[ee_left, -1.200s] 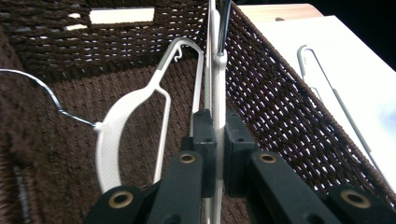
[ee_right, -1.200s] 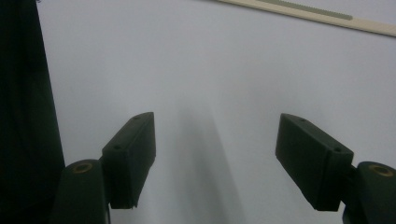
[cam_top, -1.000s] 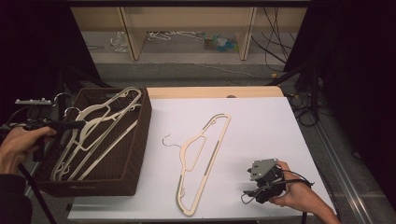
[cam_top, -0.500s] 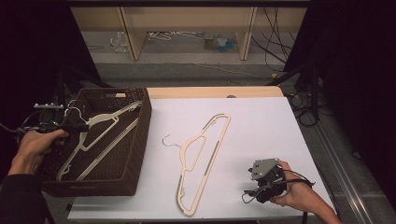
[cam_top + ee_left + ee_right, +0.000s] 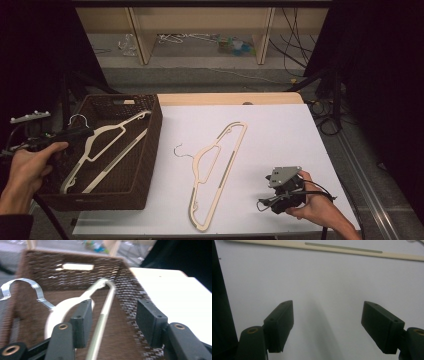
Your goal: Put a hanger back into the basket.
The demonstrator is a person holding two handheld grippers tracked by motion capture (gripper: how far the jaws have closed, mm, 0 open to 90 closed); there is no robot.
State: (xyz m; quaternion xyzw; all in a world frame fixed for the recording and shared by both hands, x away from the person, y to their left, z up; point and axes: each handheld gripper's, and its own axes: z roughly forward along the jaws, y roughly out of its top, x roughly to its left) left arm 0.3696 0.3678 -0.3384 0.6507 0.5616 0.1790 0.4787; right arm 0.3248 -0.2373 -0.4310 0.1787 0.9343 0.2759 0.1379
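At the left of the high view, the left gripper [image 5: 82, 134] hangs over the left rim of the brown wicker basket [image 5: 150, 165], held by the person's left hand [image 5: 30, 167]. Its jaws stand apart, open, in the left gripper view, with nothing clamped between them; the cream hanger in the basket [image 5: 100, 322] runs up between them below, its metal hook [image 5: 22, 285] at the upper left of that frame. Whether a jaw touches the hanger cannot be told. In the high view this hanger [image 5: 107, 147] lies slantwise inside the basket, hook toward the far left corner.

A second cream hanger [image 5: 215, 172] lies flat on the white desk [image 5: 280, 130] at centre frame, just right of the basket and apart from it. The right gripper [image 5: 272, 200] rests low at the lower right of the frame in the right hand [image 5: 317, 207], near that hanger's lower end. In the right gripper view its jaws are spread wide over bare desk, with the hanger's straight bar [image 5: 342, 251] across the top of the frame.
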